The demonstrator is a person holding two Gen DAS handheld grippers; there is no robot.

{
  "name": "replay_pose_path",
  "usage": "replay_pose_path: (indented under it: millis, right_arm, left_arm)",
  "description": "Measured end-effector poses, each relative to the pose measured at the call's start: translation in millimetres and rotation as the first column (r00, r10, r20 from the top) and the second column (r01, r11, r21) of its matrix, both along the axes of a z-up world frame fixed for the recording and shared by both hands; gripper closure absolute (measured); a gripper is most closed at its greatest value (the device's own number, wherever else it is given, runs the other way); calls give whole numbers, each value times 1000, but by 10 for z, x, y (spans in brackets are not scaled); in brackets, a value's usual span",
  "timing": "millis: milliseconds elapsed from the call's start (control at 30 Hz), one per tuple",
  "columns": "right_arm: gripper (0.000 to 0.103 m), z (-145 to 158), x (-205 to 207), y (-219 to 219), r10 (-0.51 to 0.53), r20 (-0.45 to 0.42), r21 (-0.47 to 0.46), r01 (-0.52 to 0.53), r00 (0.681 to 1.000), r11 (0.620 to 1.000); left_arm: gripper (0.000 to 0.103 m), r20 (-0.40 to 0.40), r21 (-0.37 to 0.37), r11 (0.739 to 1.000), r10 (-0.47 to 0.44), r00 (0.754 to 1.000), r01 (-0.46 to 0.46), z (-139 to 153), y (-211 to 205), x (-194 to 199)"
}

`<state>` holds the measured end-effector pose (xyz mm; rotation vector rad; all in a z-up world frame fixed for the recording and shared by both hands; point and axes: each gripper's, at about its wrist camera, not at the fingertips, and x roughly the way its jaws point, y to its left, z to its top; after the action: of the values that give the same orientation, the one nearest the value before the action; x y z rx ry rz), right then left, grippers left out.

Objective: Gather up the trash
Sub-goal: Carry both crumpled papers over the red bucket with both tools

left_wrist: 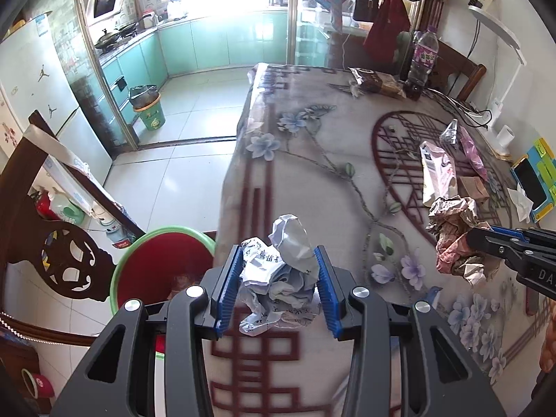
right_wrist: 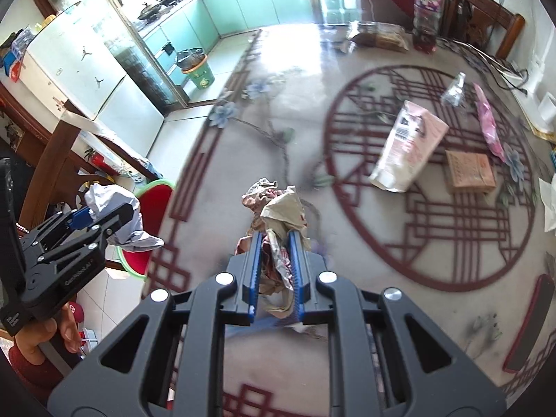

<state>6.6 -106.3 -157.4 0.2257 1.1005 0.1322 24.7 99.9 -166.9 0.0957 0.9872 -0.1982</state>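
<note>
**Two loads in the air, one bin to hit**

We hold a crumpled wad in each tool. Our left gripper point(left_wrist: 278, 288) is clamped on a ball of white printed paper point(left_wrist: 281, 274), the blue pads pressing its sides with much of the ball bulging above them. Our right gripper point(right_wrist: 274, 271) is squeezed nearly shut on a wad of brown and pink wrapper point(right_wrist: 278, 215), which sticks out well past the fingertips.

The red bin with the green rim point(left_wrist: 163, 271) stands on the floor just beside the table edge point(left_wrist: 229, 180), below and to the left of the paper ball. More trash is left on the tablecloth: a pink-and-white pouch point(right_wrist: 406, 146), a small brown box point(right_wrist: 469, 170), a pink wrapper point(right_wrist: 488, 125) and clear crinkled plastic point(right_wrist: 453, 90).

The risks, as we judge them: the paper ball is springy and only pinched at its waist, so a quick swing could shake it loose onto the floor. The wrapper's loose flaps could snag on the table edge or cling to a pad on release. With both tools heading for one opening, they could also bump each other, and a release short of the rim would land trash on the tiles.
</note>
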Motion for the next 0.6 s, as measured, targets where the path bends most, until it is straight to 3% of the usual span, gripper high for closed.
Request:
replay_pose_path:
  millis: [600]
  right_arm:
    - [86,-133,228,988,167,-29,-1,-167,986,986]
  left_arm:
    - [64,-54,11,989,150,987,-149,-273,961,184]
